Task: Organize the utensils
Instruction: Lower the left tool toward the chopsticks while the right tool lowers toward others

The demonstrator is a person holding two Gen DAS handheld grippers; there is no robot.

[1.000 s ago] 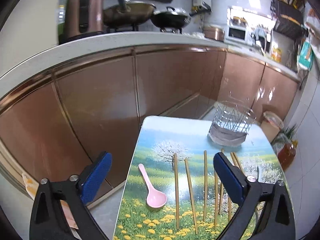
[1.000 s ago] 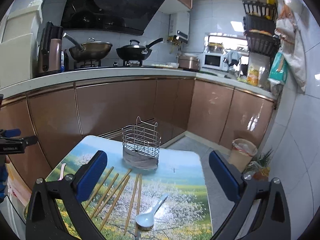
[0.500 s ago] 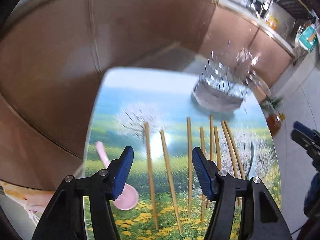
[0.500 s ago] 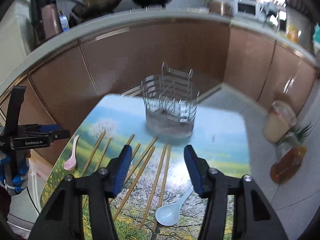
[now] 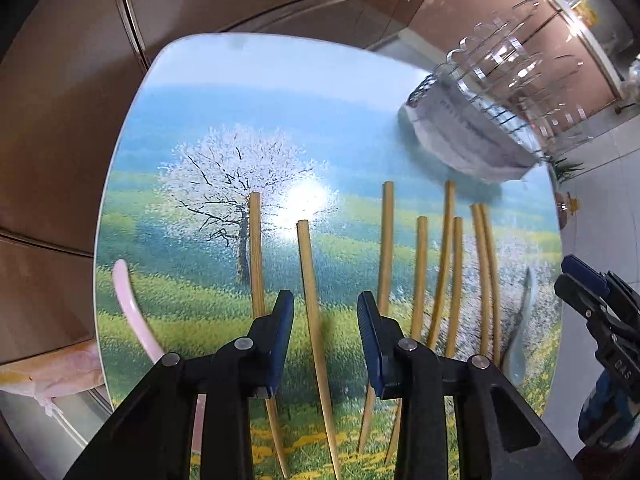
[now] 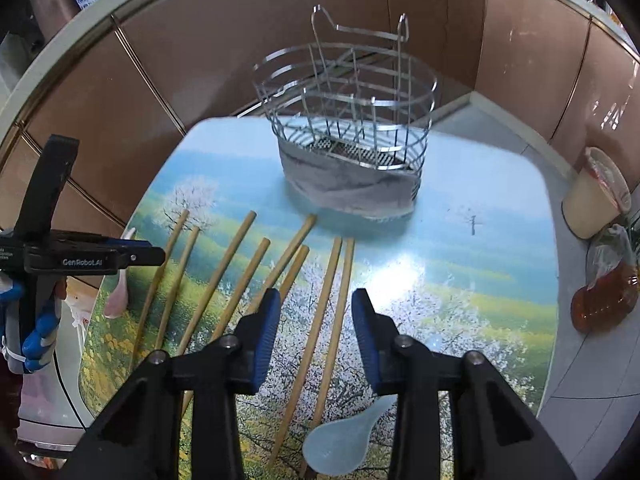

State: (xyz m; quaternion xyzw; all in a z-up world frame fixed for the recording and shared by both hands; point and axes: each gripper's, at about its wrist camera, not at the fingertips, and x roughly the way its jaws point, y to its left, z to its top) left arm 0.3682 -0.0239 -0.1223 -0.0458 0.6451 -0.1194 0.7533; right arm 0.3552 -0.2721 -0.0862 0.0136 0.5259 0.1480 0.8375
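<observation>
Left wrist view: the left tongs (image 5: 325,312) point down at the worktop (image 5: 280,80), which bears a printed landscape. Their jaws are closing; one chopstick (image 5: 310,280) lies between the blue pads, and the pads are not yet on it. Taking the wire basket (image 5: 480,120) as landmark, it stands at the worktop's far right corner; eight bamboo chopsticks lie in a row on the near side of it, a pink spoon (image 5: 132,312) lies far to its left by the worktop's edge, and a pale blue spoon (image 5: 520,336) lies nearer the camera, on the right. The right tongs (image 5: 588,292) show at the right border.

Right wrist view: the right tongs (image 6: 312,316) hang over the worktop (image 6: 500,200), jaws closing, with a pair of chopsticks (image 6: 332,300) lying between the pads, not gripped. The wire basket (image 6: 348,140) stands upright beyond them, empty. The pale blue spoon (image 6: 344,444) lies nearest the camera, the pink spoon (image 6: 118,296) far to the basket's left, under the left tongs (image 6: 152,255)
</observation>
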